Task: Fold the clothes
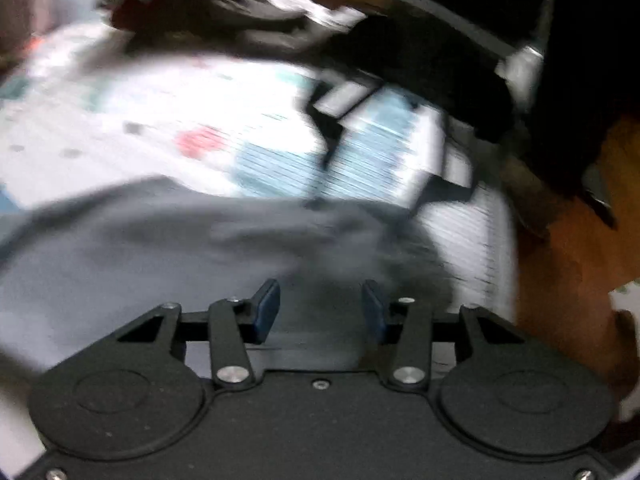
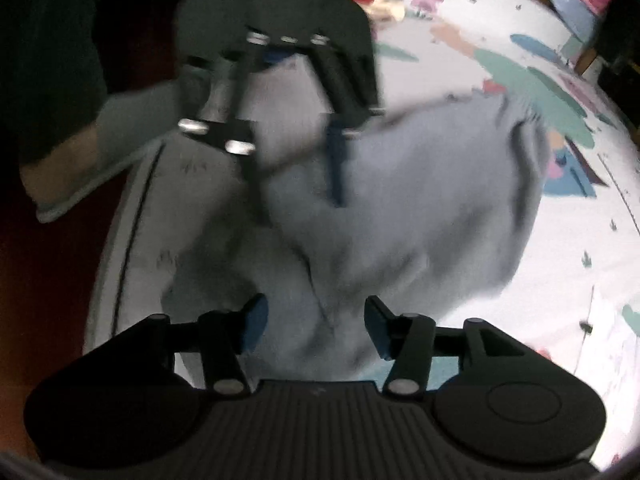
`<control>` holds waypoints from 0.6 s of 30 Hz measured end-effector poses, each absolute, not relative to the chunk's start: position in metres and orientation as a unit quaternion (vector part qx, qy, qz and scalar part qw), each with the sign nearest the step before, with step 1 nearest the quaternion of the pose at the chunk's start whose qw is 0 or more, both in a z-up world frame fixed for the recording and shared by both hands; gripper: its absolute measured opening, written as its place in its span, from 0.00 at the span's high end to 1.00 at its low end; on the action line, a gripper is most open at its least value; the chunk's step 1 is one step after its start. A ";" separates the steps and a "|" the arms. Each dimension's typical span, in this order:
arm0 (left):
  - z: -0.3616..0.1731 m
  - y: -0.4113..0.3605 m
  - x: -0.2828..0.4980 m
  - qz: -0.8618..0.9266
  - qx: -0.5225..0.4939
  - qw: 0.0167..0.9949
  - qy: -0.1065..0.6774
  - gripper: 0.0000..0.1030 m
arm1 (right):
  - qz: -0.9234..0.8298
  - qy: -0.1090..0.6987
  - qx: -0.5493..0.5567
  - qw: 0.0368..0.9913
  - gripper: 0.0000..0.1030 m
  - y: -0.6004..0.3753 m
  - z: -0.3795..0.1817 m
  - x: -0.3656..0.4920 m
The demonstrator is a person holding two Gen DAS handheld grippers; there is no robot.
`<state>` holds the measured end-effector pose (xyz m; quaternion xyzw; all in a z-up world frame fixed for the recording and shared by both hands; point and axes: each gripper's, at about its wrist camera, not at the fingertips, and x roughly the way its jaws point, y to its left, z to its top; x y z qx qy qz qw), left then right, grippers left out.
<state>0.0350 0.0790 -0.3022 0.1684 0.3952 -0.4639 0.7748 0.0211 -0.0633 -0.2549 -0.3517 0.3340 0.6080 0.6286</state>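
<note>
I've got a white bedsheet with a cartoon print (image 2: pixel 460 60) spread flat, filling both views. On it lies a crumpled grey soft-fabric garment (image 2: pixel 400 208), bunched near the sheet's edge, directly under both tools. My left gripper (image 1: pixel 320 304) hangs over the grey cloth, blue pads apart; fabric sits between them but blur hides contact, so I can't tell if it grips. My right gripper (image 2: pixel 312 320) is likewise parted over a fold, grip unclear. Both frames motion-blurred. A grey sleeve cuff (image 2: pixel 80 168) shows at the right view's left.
</note>
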 end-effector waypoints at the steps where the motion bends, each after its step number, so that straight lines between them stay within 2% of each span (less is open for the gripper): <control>1: -0.304 0.088 0.042 -0.441 0.172 0.787 0.396 0.57 | 0.614 0.327 -0.352 0.626 0.47 -0.059 -0.255 0.017; 6: -0.338 0.129 0.075 -0.340 0.175 0.812 0.441 0.57 | 0.624 0.318 -0.390 0.597 0.47 -0.042 -0.276 -0.002; 14: -0.330 0.135 0.079 -0.330 0.248 0.827 0.381 0.61 | 0.622 0.332 -0.385 0.596 0.47 -0.043 -0.294 -0.010; 17: -0.340 0.156 0.110 -0.315 0.219 0.825 0.416 0.56 | 0.622 0.340 -0.381 0.594 0.46 -0.040 -0.292 -0.007; 18: -0.338 0.163 0.121 -0.308 0.195 0.829 0.424 0.64 | 0.621 0.341 -0.380 0.594 0.46 -0.041 -0.291 -0.006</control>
